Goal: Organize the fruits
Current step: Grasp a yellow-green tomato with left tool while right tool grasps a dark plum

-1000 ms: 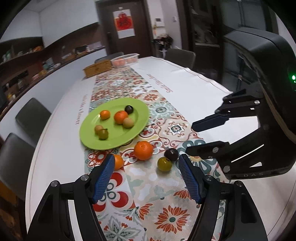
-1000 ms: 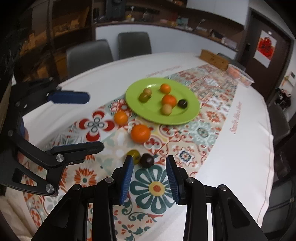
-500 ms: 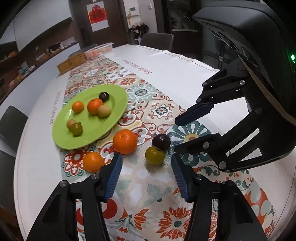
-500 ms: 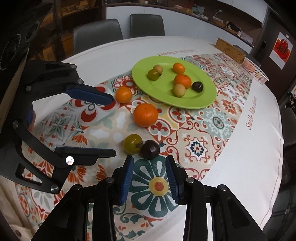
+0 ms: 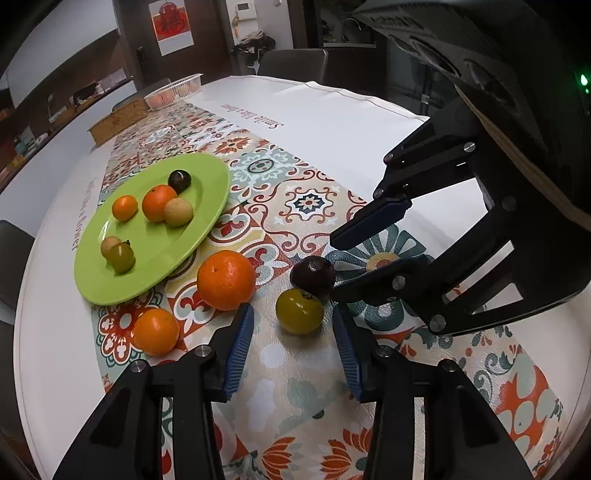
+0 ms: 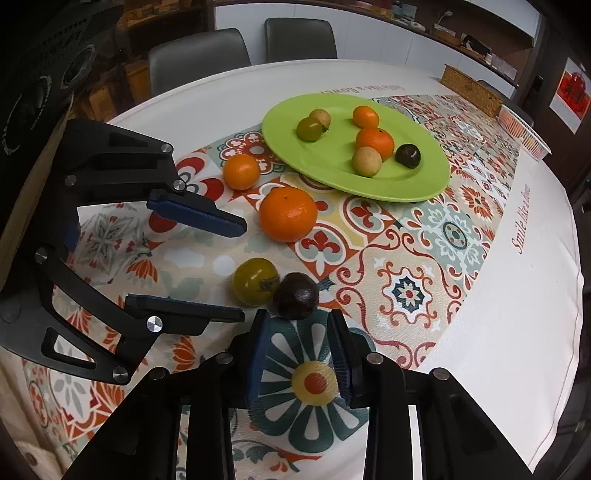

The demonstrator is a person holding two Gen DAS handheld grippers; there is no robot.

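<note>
The white tablecloth carries the printed line "Smile like a flower" along its right edge in the right wrist view. The same script runs upside down near the far edge. A red poster on the door bears an unreadable character.

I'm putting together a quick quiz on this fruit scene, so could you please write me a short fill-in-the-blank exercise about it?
1. The green plate holds ___ fruits.
2. The number of fruits lying on the table runner off the plate is ___.
3. The dark plum touches the ___ fruit beside it.
4. The left gripper and the right gripper are both ___, holding nothing.

Missing words: six; four; yellow-green; open
</note>
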